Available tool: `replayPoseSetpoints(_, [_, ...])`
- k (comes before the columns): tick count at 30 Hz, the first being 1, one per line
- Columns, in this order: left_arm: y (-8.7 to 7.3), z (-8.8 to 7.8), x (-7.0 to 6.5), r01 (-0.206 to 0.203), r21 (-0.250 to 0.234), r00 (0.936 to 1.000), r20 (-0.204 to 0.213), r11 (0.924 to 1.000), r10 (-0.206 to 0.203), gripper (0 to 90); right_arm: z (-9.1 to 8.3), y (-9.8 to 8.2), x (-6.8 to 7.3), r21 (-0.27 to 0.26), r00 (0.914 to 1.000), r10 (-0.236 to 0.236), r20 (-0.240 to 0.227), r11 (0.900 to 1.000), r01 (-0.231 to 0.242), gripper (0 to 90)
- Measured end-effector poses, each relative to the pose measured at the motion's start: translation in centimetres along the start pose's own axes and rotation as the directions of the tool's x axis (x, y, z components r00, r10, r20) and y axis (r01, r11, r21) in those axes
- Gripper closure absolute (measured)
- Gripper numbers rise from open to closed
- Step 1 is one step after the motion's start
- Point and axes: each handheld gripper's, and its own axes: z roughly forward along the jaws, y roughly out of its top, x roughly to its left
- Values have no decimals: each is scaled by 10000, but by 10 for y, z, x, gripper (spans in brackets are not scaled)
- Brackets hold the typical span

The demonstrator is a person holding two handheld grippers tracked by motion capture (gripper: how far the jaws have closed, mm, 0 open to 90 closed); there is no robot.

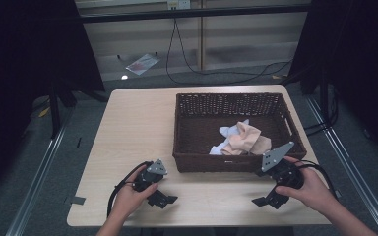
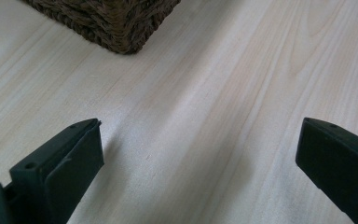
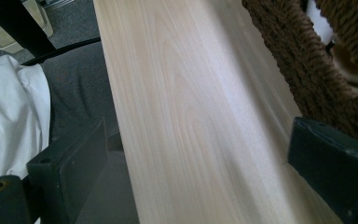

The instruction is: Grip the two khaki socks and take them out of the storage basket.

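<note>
One wicker basket (image 1: 192, 147) sits toward the table's (image 1: 138, 123) far right corner, holding maybe two crumpled cloths (image 1: 241, 138). Two grippers, left gripper (image 1: 163, 198) and right gripper (image 1: 269, 200), hover spread wide, empty, by the near edge. Dim room, grey floor (image 1: 24, 172).

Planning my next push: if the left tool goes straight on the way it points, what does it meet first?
Probably the bare table itself: the left tool angles down at the wood, jaws open. Farther along that line sits the wicker basket corner, slightly left of centre; depth is unclear.
</note>
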Motion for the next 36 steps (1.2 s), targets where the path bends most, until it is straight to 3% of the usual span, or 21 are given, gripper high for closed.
replayPoseSetpoints(8, [0, 0, 0, -57, 79, 9999, 88, 10000, 56, 6, 0, 13, -2, -28, 9999, -87, -51, 10000, 87, 48])
replayPoseSetpoints(11, [-1, -1, 1, -131, 122, 9999, 92, 9998, 130, 6, -1, 17, -3, -122, 9997, 146, -189, 9998, -149, 48])
replayPoseSetpoints(25, [-1, 0, 1, -65, 134, 9998, 163, 9999, 62, 7, -10, 39, -9, -144, 9999, 131, 11, 9998, -130, 49])
replayPoseSetpoints(36, [-1, 0, 2, -126, 143, 9997, 213, 9998, 123, 9, -22, 57, -24, -241, 9981, 540, 300, 9983, -533, 47])
